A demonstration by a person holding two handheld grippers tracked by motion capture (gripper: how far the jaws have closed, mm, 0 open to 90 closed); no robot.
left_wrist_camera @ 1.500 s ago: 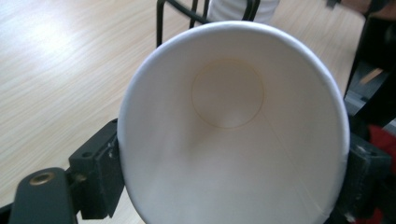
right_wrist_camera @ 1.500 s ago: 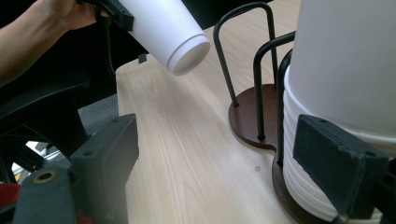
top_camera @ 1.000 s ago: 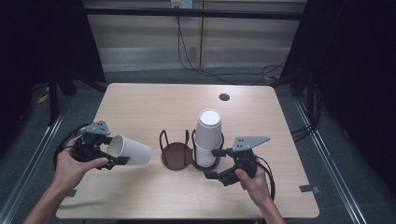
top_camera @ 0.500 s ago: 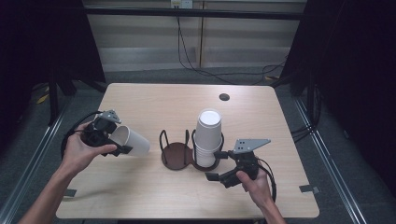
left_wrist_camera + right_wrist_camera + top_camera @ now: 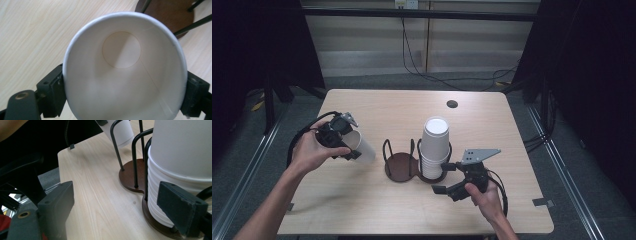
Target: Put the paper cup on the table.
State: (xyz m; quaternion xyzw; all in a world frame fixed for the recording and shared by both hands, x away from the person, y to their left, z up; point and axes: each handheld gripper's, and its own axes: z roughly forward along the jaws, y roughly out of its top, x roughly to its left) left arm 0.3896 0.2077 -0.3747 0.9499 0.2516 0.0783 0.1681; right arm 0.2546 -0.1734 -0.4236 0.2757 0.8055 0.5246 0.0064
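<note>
A white paper cup (image 5: pixel 364 149) lies on its side in the air over the table's left part, its mouth toward my left gripper (image 5: pixel 348 145), which is shut on its rim. In the left gripper view I look into the cup (image 5: pixel 122 75), with a pad on each side of it. A brown two-ring wire cup holder (image 5: pixel 401 165) stands mid-table; its right ring holds a tall stack of white cups (image 5: pixel 434 147). My right gripper (image 5: pixel 443 178) stands open beside the base of the stack (image 5: pixel 180 157), with nothing between its fingers.
The held cup's bottom (image 5: pixel 120 131) hangs just left of the holder's empty ring (image 5: pixel 128 177). A dark round hole (image 5: pixel 452 104) sits in the tabletop at the far side. A small grey tab (image 5: pixel 543 202) lies near the front right corner.
My left hand has carried the cup to the right and toward the far side, closer to the holder. The right gripper has kept still.
</note>
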